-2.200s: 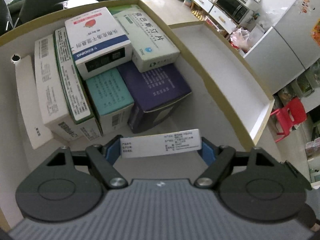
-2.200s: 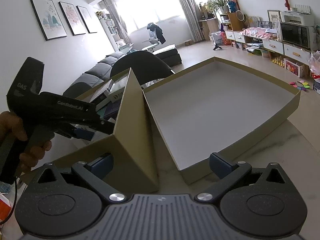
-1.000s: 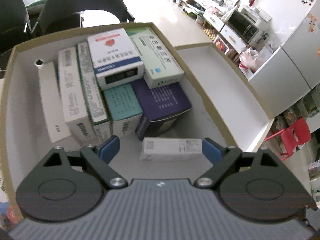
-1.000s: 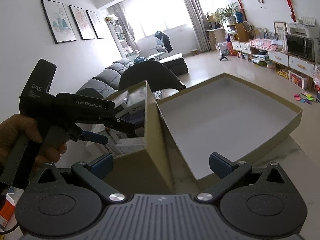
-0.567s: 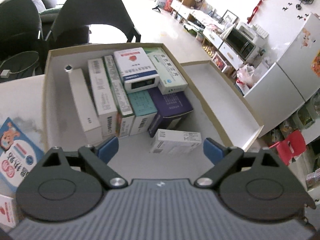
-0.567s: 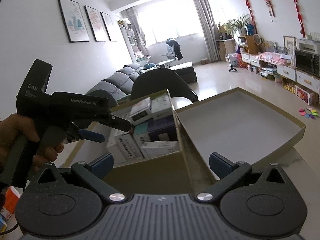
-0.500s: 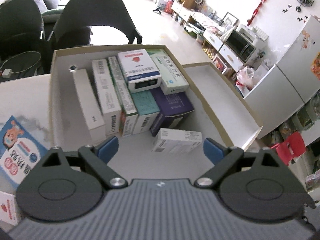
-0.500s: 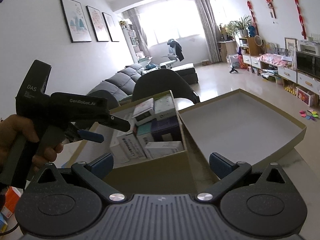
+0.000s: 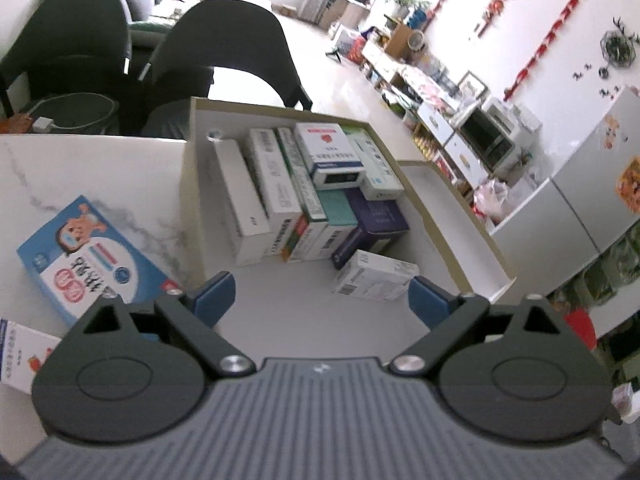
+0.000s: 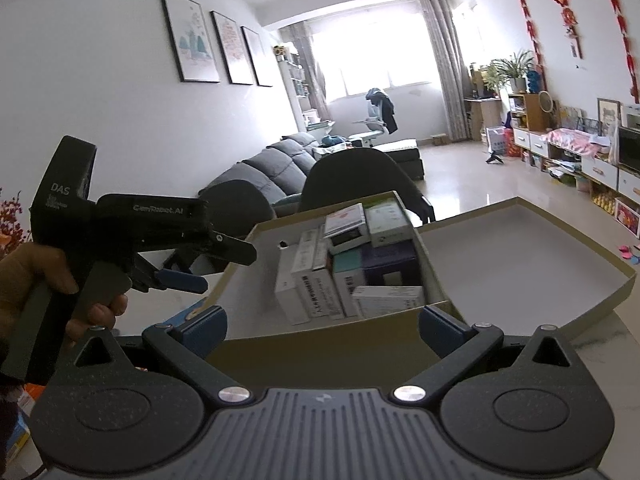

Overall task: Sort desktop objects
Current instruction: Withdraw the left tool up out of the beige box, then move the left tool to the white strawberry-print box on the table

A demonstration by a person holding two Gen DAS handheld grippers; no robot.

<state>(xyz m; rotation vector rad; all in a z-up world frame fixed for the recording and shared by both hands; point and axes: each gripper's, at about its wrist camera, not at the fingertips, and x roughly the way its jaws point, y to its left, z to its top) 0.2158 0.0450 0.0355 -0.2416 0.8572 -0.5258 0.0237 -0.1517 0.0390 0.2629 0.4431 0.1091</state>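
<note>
Lying flat in the cardboard box beside upright medicine packs, the white carton sits beyond both wide-spread, empty grippers, the left gripper having just been opening and the right gripper.

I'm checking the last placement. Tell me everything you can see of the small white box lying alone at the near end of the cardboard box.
The small white box is a slim printed carton, seemingly card, with a barcode on its near end. It lies flat on the white floor of the cardboard box, slightly skewed, just in front of the purple box; whether they touch is unclear. Nothing grips it.
</note>
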